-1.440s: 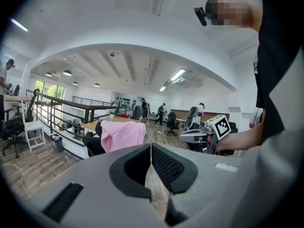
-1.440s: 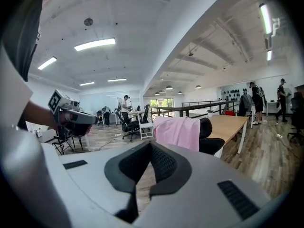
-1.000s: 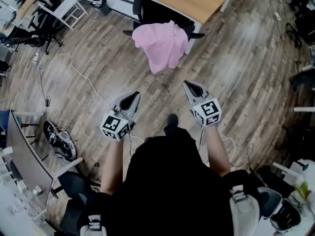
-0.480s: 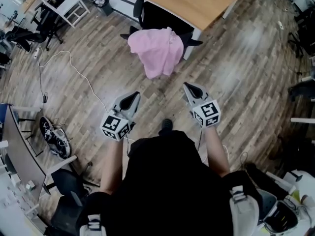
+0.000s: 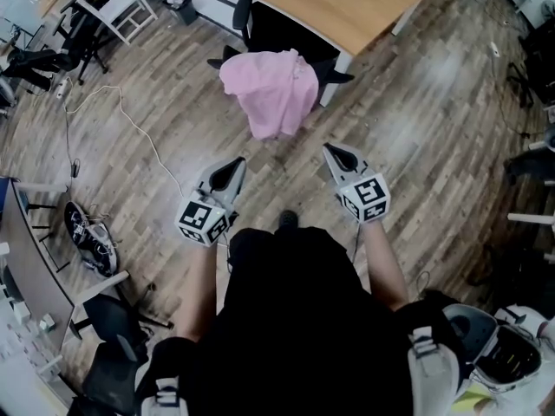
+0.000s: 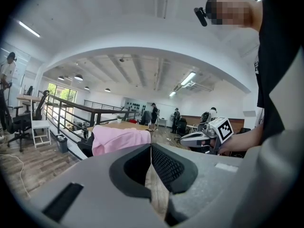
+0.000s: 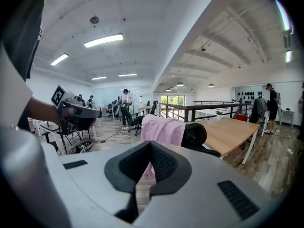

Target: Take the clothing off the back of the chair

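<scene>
A pink garment (image 5: pixel 269 89) hangs over the back of a black office chair (image 5: pixel 282 31) that stands at a wooden desk (image 5: pixel 334 3). It also shows as the pink garment (image 6: pixel 118 139) in the left gripper view and the pink garment (image 7: pixel 164 129) in the right gripper view. My left gripper (image 5: pixel 236 165) and right gripper (image 5: pixel 334 152) are held out over the floor, short of the chair and apart from the cloth. Both are shut with nothing between their jaws. The left gripper (image 6: pixel 151 146) and right gripper (image 7: pixel 151 144) point toward the chair.
White cable (image 5: pixel 130 120) snakes over the wood floor at left. Shoes (image 5: pixel 91 241) lie near a low partition at lower left. More chairs and a white stool (image 5: pixel 121 11) stand at the upper left. Several people stand far off in the room (image 6: pixel 153 115).
The chair with the pink garment has come slightly closer and shifted left in the head view as the person walks toward it. Both grippers keep the same pose and stay shut.
</scene>
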Motion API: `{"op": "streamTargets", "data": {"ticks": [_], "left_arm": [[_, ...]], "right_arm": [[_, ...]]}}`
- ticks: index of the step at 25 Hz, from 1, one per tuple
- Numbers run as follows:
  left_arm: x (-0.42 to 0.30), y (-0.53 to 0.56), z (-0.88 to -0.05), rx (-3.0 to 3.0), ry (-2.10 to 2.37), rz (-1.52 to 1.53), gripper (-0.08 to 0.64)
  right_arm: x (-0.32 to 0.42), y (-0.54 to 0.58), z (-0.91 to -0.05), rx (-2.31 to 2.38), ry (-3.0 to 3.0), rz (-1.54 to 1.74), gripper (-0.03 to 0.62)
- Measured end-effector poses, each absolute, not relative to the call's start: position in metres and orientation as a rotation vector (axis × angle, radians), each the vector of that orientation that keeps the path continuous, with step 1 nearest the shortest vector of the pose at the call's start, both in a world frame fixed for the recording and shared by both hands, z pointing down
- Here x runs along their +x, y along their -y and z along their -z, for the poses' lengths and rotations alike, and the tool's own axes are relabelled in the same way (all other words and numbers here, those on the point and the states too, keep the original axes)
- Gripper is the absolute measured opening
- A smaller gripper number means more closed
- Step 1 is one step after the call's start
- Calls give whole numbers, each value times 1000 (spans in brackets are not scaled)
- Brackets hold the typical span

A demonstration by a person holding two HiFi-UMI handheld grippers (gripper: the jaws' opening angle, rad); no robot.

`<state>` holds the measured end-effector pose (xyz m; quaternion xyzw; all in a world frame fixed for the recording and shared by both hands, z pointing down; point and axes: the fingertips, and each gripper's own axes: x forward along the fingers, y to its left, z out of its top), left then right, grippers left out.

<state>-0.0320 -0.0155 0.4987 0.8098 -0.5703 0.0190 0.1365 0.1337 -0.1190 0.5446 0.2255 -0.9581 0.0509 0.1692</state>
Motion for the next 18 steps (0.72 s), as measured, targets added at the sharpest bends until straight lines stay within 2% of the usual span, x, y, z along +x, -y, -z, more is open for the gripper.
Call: {"op": "streamTargets", "data": {"ticks": [18], "left_arm": [[-81, 51, -495, 2356, 1657, -28, 6]], "right_arm": [[105, 149, -545, 681, 2714, -121, -2]]}}
